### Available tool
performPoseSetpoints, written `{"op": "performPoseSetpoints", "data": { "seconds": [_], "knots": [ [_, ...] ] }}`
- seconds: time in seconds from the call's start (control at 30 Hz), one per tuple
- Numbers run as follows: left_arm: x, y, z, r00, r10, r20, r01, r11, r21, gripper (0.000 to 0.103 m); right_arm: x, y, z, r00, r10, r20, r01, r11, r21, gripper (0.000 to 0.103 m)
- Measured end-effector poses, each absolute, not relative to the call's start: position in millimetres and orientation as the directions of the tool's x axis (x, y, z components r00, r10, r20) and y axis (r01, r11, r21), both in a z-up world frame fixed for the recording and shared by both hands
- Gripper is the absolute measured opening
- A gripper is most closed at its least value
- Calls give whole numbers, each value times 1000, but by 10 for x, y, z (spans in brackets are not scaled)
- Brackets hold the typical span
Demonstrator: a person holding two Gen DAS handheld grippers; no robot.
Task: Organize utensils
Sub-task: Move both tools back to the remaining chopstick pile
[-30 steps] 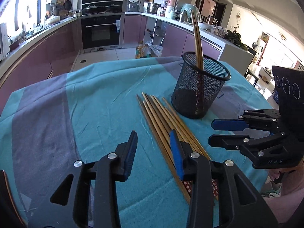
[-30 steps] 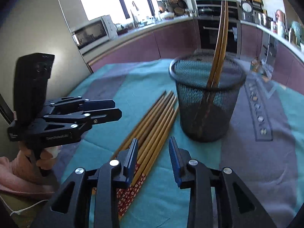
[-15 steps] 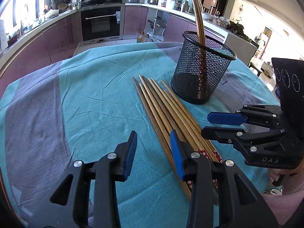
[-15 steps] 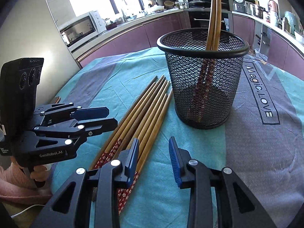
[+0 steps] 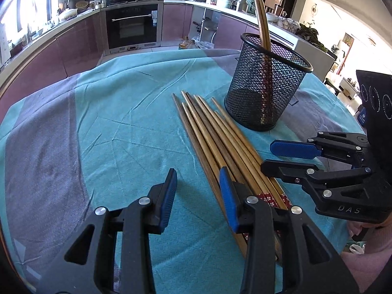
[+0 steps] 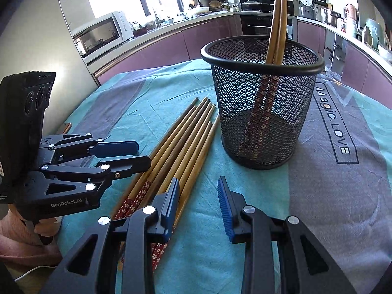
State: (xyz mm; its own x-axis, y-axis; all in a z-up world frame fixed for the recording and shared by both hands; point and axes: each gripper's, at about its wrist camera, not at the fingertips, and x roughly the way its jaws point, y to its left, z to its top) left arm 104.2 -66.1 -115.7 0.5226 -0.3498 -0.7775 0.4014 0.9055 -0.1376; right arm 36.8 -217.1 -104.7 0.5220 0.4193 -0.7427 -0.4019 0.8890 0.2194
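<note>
While a bundle of loose wooden chopsticks lies flat on the teal cloth of the table, side by side and touching, their thin tips point toward the far side and their red flower-patterned ends lie at the near edge, partly hidden under the grippers. Just beyond and to the right of the bundle's tips stands a black mesh cup, upright, close beside the nearest stick but apart from it as far as the left wrist view shows. Two more chopsticks stand inside the cup, patterned ends down on its floor, thin ends leaning up well past the rim. The left gripper hangs low over the near end of the bundle, its jaws partly apart with only bare cloth between the blue pads; its right finger sits over the leftmost sticks, and whether it touches them cannot be told. The right gripper is likewise partly open and holds nothing: its left finger is above the rightmost sticks, and cloth shows between its pads. In the left wrist view the right gripper reaches in from the right, just beside the bundle. A grey band of the cloth to the right of the cup carries printed letters. Behind the table run purple kitchen cabinets with a built-in oven, and a microwave sits on the counter at far left.
</note>
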Motion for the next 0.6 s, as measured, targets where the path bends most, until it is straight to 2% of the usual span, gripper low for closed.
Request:
{"op": "performPoseSetpoints", "data": {
  "seconds": [0.6],
  "knots": [
    [1092,-652,-1196,517,-319,-795,399,911,-106,32,407,-2034,-1070,542,346,-766,-400,908,128,27]
  ]
}}
